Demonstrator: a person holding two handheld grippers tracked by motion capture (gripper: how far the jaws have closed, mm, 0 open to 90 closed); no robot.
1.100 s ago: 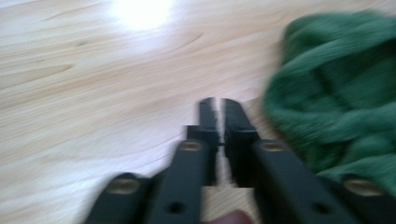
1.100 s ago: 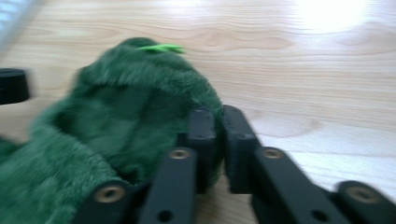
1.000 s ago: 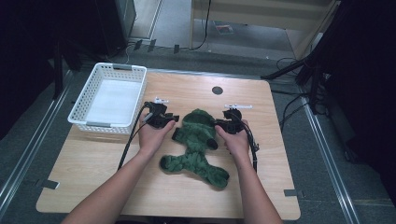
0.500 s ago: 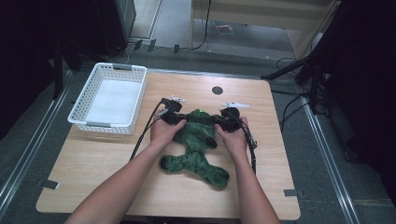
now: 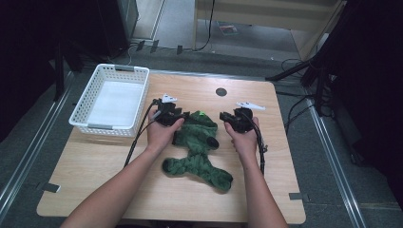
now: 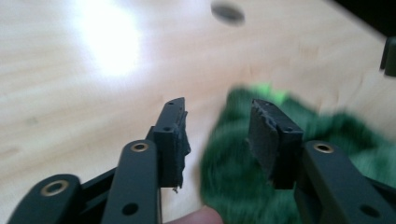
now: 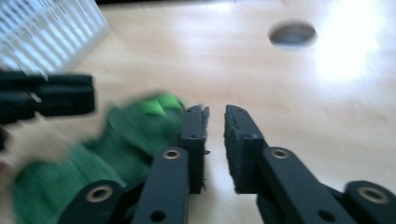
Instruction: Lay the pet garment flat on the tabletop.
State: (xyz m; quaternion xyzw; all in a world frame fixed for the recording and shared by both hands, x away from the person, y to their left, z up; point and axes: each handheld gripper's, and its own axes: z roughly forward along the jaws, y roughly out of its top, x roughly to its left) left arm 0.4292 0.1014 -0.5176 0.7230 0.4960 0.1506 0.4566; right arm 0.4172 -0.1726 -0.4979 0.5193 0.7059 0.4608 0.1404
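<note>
A dark green plush toy point(image 5: 197, 152) of shaggy fabric lay flat near the middle of the light wooden table point(image 5: 95, 190), its lower limbs pointing toward the person and its head, marked by a bright green spot, pointing away. The left gripper point(image 5: 183, 114) sat at the toy's upper left edge. In its own view its jaws had just been opening and stood moderately apart, with the toy's fuzz seen beyond the gap but no pad pressing on it. The right gripper point(image 5: 222, 116) sat just beside the toy's upper right edge; its jaws had just parted to a narrow slit over bare wood, gripping nothing, with the toy to their left. Farther off, a white plastic lattice basket point(image 5: 83, 107) stood at the table's far left corner, and a dark round hole point(image 5: 221, 91) marked the tabletop near the far edge.
</note>
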